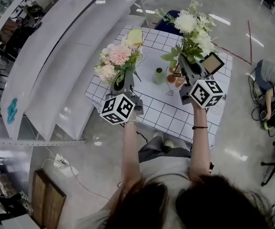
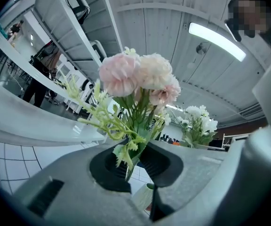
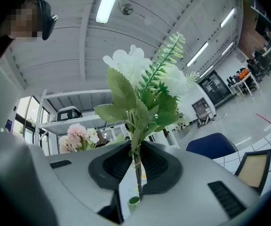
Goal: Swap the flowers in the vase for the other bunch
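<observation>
My left gripper point(image 1: 122, 81) is shut on the stems of a pink bunch point(image 1: 112, 61), held upright over the table's left part. In the left gripper view the pink bunch point(image 2: 139, 79) rises from between the pads of the left gripper point(image 2: 134, 161). My right gripper point(image 1: 187, 69) is shut on the stem of a white bunch point(image 1: 195, 28) with green leaves. The right gripper view shows that white bunch point(image 3: 145, 86) standing in the right gripper point(image 3: 136, 166), its stem end just above the small green-rimmed vase point(image 3: 133, 204). The vase point(image 1: 159, 75) stands between the two grippers.
A table with a white grid cloth point(image 1: 161, 113) holds a tilted picture frame point(image 1: 212, 63) and an orange dish point(image 1: 175, 79). White curved benches point(image 1: 66, 66) lie at the left. A blue chair point(image 1: 168, 25) stands behind the table; a person point(image 1: 271, 78) crouches at the right.
</observation>
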